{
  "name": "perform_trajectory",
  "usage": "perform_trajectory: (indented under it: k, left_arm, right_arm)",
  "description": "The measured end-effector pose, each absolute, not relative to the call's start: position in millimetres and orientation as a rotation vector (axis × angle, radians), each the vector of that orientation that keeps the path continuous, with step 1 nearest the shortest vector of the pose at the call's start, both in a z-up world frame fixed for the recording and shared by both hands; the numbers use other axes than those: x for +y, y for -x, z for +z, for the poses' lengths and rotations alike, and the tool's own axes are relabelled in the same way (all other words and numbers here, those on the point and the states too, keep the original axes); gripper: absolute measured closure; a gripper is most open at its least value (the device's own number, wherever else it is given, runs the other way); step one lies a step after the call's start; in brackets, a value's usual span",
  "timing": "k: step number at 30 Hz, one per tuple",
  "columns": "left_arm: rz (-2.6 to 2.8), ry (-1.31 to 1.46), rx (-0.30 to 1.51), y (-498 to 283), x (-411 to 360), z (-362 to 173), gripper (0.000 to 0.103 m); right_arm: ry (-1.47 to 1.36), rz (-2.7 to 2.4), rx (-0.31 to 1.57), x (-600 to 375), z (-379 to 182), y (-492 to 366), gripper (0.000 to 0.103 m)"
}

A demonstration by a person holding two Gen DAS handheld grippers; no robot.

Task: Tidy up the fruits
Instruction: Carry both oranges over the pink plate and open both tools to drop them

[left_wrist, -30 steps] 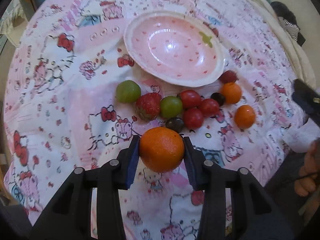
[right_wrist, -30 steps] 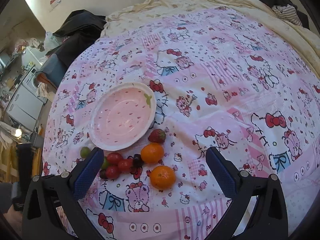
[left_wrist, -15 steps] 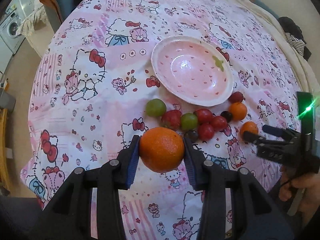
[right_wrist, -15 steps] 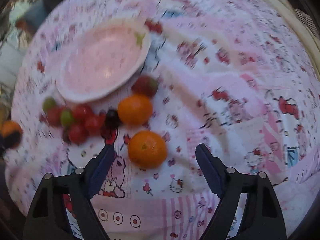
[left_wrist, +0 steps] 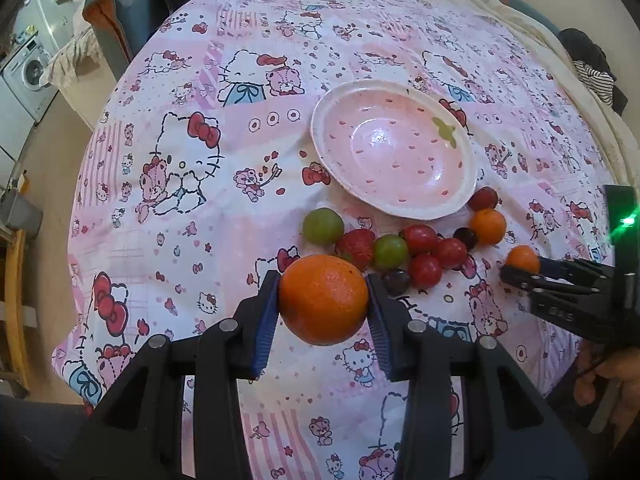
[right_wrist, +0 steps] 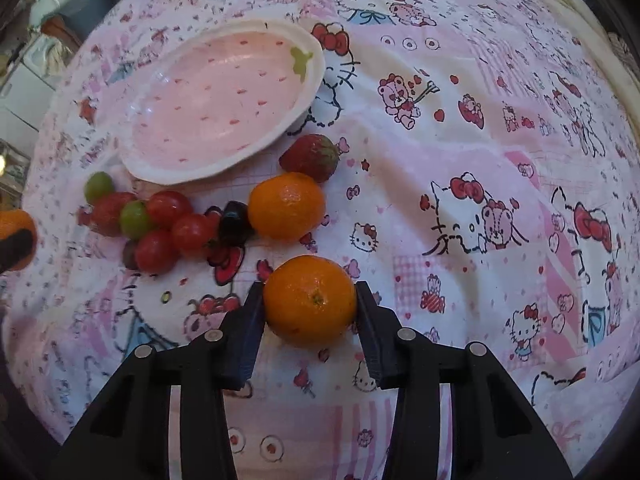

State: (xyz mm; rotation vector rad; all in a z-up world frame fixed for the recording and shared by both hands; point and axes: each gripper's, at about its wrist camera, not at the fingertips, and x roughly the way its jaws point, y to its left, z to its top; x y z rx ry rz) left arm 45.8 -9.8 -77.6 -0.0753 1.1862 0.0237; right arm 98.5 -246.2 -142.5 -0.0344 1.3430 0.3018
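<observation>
- Right gripper dropped down since a second ago, jaws closing around a small orange sitting on the bedsheet.
- Left gripper clamps a bigger orange in the air.
- Pink bowl lies up-left of the right claw, past the other fruit.

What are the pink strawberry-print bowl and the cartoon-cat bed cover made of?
Pink strawberry-print bowl: looks like glazed ceramic, possibly melamine; sharp glossy highlights inside, thick white rim. Cartoon-cat bed cover: woven printed fabric, likely cotton; matte, with soft wrinkles and folds.
</observation>
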Motion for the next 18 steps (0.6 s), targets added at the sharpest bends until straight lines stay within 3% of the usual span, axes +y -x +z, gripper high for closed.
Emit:
perform_trajectory:
  k: [9,18]
  left_arm:
    - [0.055,0.062,1.162,-46,-7,-78,0.066]
    - [0.067,0.019,1.049,-59,-1,-46,0.066]
  right_arm:
    - [-0.114,0.354,1.192,-268,-103,-75,0.058]
    - [-0.247,0.416,0.978,-277,-53,-86,0.058]
